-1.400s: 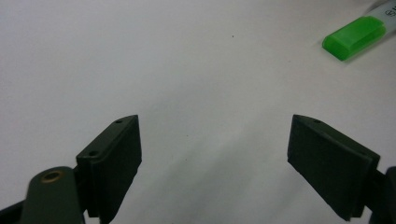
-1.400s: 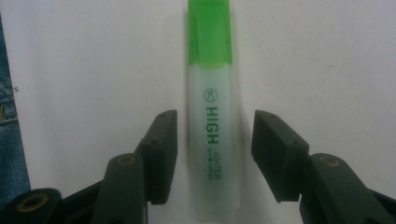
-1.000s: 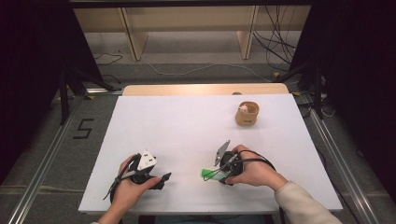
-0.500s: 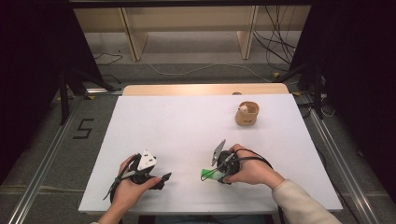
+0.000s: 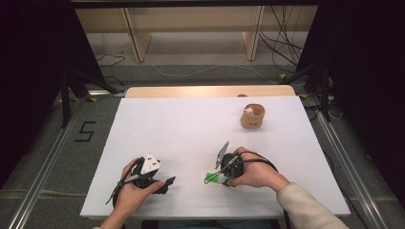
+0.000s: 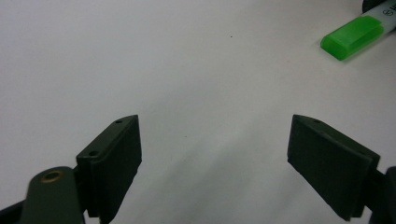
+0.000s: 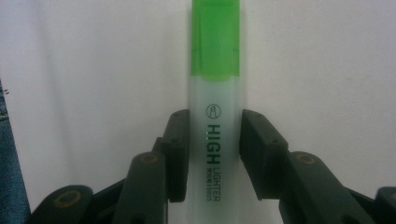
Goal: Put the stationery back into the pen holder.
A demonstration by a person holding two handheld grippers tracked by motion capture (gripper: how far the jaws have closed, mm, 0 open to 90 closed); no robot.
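I see a white worktop (image 5: 191,143) with a bare wooden strip along its far edge, standing on grey carpet. A black numeral 5 (image 5: 84,131) is marked on the floor to the left, metal rails run along both sides, and cables (image 5: 282,43) trail across the floor beyond a pale wooden frame at the back. The room around it is dark. A small round wooden cup (image 5: 252,116) sits toward the far right of the worktop with something white in it that I cannot identify.

The green highlighter (image 7: 215,93) is near the front edge, right of centre, held low over the worktop. Its long axis lies roughly left to right across the worktop, with the green cap pointing left, toward my left gripper (image 5: 165,183). In the right gripper view its translucent barrel reads "HIGH LIGHTER" and runs straight out along the jaws, cap farthest from the camera.

My right gripper (image 7: 215,144) has its 2 jaws closed against either side of the barrel, gripping it below the cap. The right hand (image 5: 258,171) wraps the gripper, forearm entering from the lower right in a pale sleeve.

My left gripper sits near the front left, jaws spread wide with nothing between them, pointing right; the cap shows at the top right of its view. The left hand (image 5: 131,193) rests around it.
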